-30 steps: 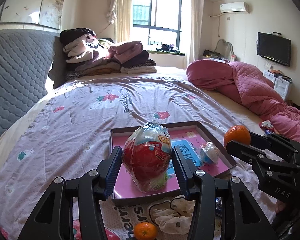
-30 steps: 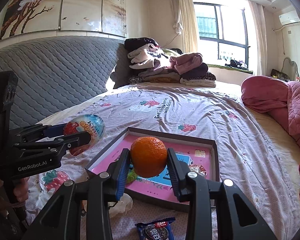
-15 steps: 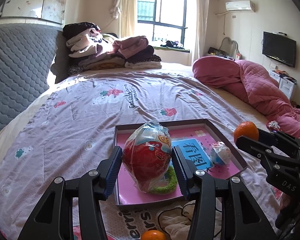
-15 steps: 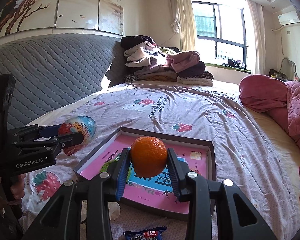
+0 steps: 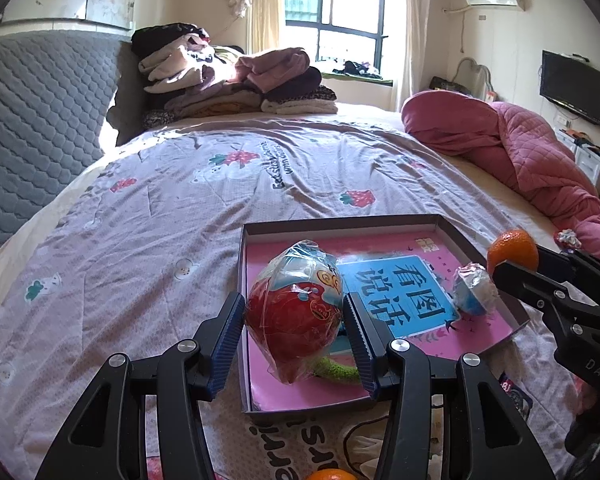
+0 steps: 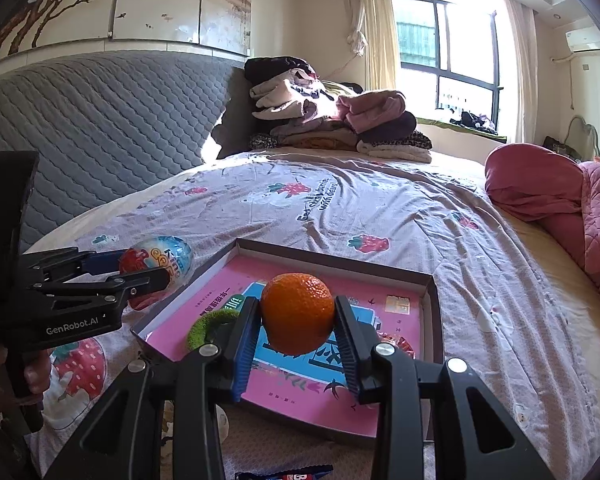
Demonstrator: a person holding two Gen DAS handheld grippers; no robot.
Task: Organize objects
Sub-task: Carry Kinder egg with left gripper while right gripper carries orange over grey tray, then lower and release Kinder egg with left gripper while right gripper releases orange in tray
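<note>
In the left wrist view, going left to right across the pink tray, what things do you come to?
Wrapped toy egg held in the left tongs → blue picture card → small wrapped blue-and-white item → orange held in the right tongs at the tray's right edge.

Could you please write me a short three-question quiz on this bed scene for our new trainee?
1. True or false: the right gripper is shut on the orange.
2. What does the left gripper hold? A) a green ring B) a wrapped toy egg C) a snack packet
3. Fill in: the green ring lies inside the ____.

Key:
1. True.
2. B, the wrapped toy egg.
3. Box: the shallow box with the pink bottom, on the bed.
</note>
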